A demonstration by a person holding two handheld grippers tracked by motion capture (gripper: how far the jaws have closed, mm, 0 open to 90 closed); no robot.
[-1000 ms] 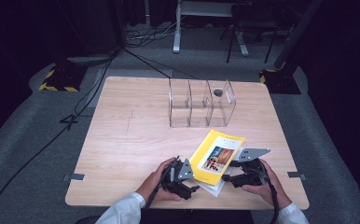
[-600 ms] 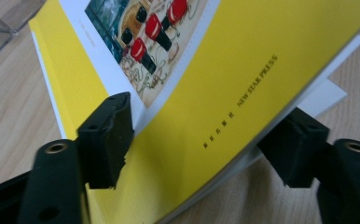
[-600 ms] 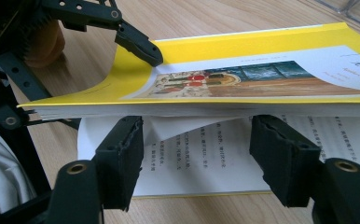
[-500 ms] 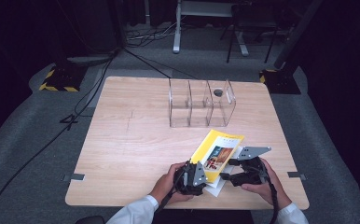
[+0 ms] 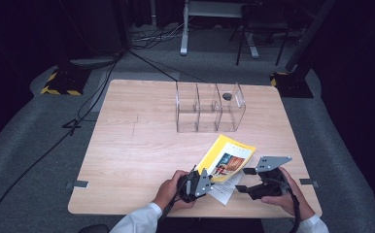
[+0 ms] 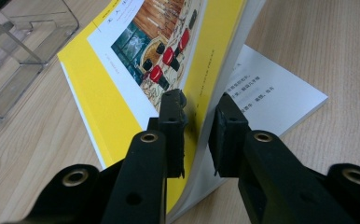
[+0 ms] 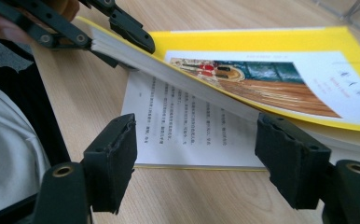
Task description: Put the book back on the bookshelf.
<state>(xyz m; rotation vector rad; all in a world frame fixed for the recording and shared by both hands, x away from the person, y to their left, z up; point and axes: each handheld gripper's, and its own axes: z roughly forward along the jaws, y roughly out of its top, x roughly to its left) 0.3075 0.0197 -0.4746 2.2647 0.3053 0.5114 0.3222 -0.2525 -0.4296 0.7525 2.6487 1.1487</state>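
A yellow-covered book (image 5: 227, 158) lies open near the table's front edge, between the two hands. My left gripper (image 5: 206, 175) has just been closing and is now shut on the book's near corner. In the left gripper view its pads (image 6: 173, 116) clamp the cover and a thick wad of pages (image 6: 122, 60), raised off the printed page (image 6: 271, 93) below. My right gripper (image 5: 244, 179) is at the book's right side; its jaws (image 7: 197, 158) have just been opening and stand wide, with the printed page (image 7: 187, 126) ahead and no pad touching it. The left gripper (image 7: 122, 44) shows at that view's top left.
A clear plastic organiser (image 5: 210, 109) with three compartments stands at the table's far middle, a small dark round thing (image 5: 227, 96) by its back. The table's front edge (image 5: 190, 213) runs just below both hands. Cables cross the floor at the left.
The left gripper has moved right to the book's near corner and shut on the cover and pages. The right gripper's jaws have widened a little; that hand has stayed put.
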